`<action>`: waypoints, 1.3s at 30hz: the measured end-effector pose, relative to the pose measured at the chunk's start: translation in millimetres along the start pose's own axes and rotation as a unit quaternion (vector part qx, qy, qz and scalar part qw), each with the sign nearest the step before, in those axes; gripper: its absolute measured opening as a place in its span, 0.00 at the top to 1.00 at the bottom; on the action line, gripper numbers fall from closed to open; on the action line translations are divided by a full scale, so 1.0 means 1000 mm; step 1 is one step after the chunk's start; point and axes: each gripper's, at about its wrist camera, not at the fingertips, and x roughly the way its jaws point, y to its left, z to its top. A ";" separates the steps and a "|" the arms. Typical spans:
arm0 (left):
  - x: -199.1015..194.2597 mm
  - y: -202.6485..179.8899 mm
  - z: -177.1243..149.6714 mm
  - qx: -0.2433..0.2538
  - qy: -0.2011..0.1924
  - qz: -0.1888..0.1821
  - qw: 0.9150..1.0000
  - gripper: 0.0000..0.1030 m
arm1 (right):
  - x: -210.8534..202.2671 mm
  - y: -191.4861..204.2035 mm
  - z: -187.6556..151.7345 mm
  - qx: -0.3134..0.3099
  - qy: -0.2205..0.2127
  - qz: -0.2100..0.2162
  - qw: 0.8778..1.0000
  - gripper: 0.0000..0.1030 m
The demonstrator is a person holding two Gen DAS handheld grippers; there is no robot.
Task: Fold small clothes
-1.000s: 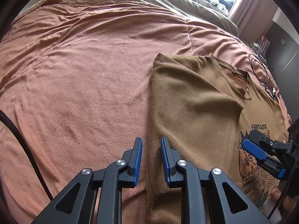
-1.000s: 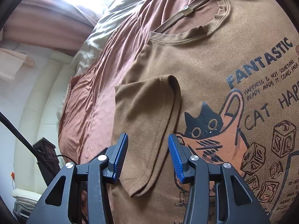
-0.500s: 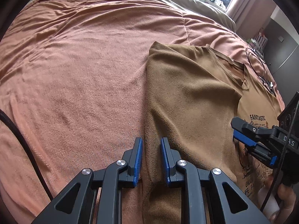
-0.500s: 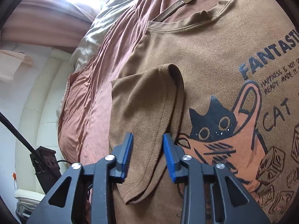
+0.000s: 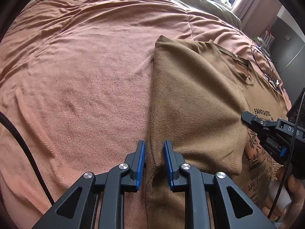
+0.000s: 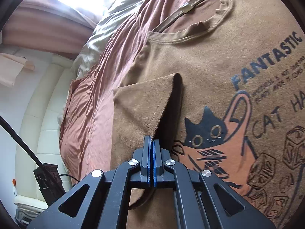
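On the salmon bedspread (image 5: 85, 80), the right gripper (image 6: 152, 143), just closed, pinches the T-shirt (image 6: 219, 66) sleeve (image 6: 141, 110); the left gripper (image 5: 154, 152) clamps the folded edge. Uneven pulling could undo the fold.

We see a brown, soft-napped cotton T-shirt (image 6: 219, 72) with a ribbed round neckline lying face up on the bed. Its chest carries dark blue lettering reading "FANTASTIC" above a drawing of a black cat in an orange bag, with sketched dice beside it. One short sleeve is folded inward over the front, its hemmed edge lifted off the print, and the side edge forms a raised ridge.
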 end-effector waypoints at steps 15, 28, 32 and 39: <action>-0.004 0.003 0.013 -0.005 -0.001 0.010 1.000 0.79 | -0.005 0.001 0.006 0.040 0.008 -0.027 0.999 0.98; 0.022 0.001 0.057 0.002 -0.011 0.011 1.000 0.68 | 0.011 -0.002 0.018 0.022 -0.015 -0.008 1.000 0.73; 0.033 0.002 0.075 0.004 -0.016 0.011 1.000 0.68 | 0.016 0.000 0.020 0.007 -0.014 -0.009 1.000 0.73; 0.053 -0.011 0.101 0.023 -0.021 0.005 1.000 0.68 | 0.018 -0.010 0.029 0.015 -0.033 -0.011 0.999 0.99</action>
